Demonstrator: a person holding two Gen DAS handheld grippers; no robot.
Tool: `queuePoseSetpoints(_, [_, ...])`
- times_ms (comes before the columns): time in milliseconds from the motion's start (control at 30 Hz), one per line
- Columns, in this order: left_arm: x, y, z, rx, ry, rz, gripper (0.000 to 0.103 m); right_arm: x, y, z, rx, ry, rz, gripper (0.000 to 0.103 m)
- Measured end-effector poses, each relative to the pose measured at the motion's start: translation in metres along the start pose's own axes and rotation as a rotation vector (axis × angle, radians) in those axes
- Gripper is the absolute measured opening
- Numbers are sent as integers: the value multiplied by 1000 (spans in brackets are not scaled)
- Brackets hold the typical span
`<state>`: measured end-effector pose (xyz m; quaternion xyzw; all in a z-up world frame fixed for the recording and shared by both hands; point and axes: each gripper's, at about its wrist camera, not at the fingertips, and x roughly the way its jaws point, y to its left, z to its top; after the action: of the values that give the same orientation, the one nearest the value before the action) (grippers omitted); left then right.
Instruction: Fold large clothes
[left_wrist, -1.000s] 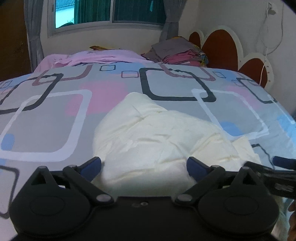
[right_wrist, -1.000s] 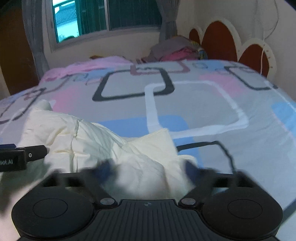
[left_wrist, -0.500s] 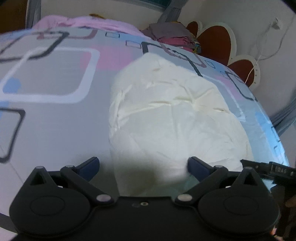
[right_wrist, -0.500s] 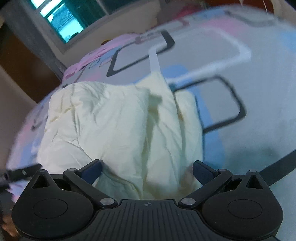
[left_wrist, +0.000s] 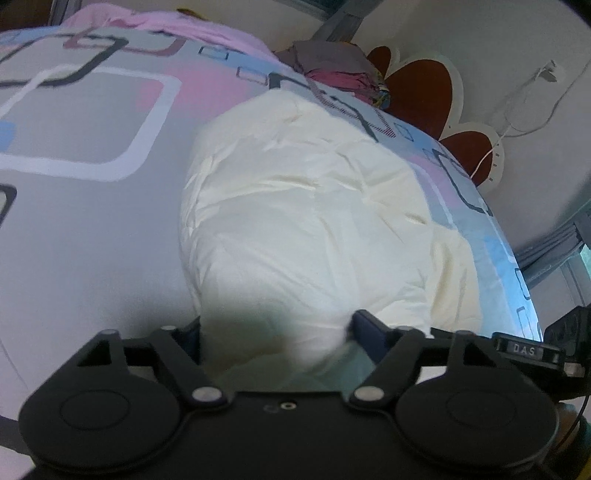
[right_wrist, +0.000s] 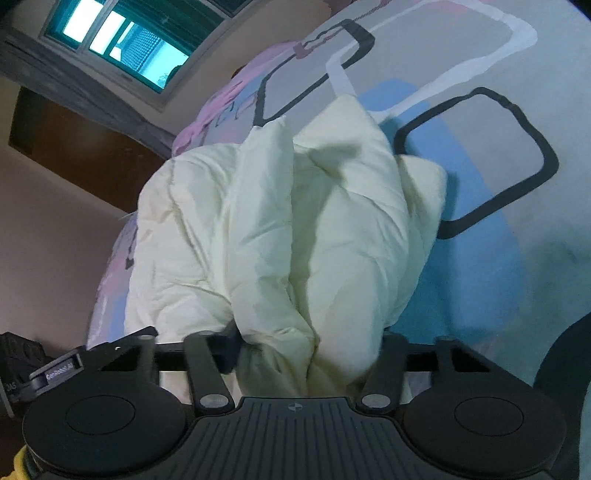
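A large cream garment (left_wrist: 306, 206) lies bunched on the patterned bed; it also shows in the right wrist view (right_wrist: 280, 236), creased and heaped. My left gripper (left_wrist: 275, 330) is at the garment's near edge, its blue-padded jaws wide apart with cloth bulging between them. My right gripper (right_wrist: 306, 350) is at the near edge too, jaws apart around a thick fold of the cloth. The other gripper shows at the frame edge in each view.
The bedspread (left_wrist: 96, 206) is grey with pink, blue, white and black squares. A stack of folded clothes (left_wrist: 332, 70) sits at the far end by the red-and-white headboard (left_wrist: 428, 92). A window (right_wrist: 122, 40) and a brown door (right_wrist: 74, 147) are beyond.
Both grippers have risen and tilted down over the bed. The garment now spreads out longer before them. The jaws stay apart around the cloth's near edge.
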<state>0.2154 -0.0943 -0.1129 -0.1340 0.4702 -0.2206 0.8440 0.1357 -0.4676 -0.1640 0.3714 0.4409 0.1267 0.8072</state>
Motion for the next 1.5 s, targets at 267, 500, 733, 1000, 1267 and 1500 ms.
queuePoseSetpoints(267, [-53,17,34,-8,-102,27,65,21,62,13,-59,-3,113,36])
queuePoseSetpoints(500, [-114,94,64,-38,-215,94,65,100,167,21,-149,8,213,36])
queuePoseSetpoints(733, [-160,214,110,-66,-280,146,65,220,293,3,-193,7,249,36])
queuePoseSetpoints(1000, [-168,332,171,-27,-313,180,65,346,380,-8,-207,-9,211,36])
queuePoseSetpoints(1267, [-132,382,165,23,-282,271,77,408,371,-9,-182,1,85,42])
queuePoseSetpoints(1500, [-128,375,182,55,-246,336,88,383,376,-25,-211,-52,-40,58])
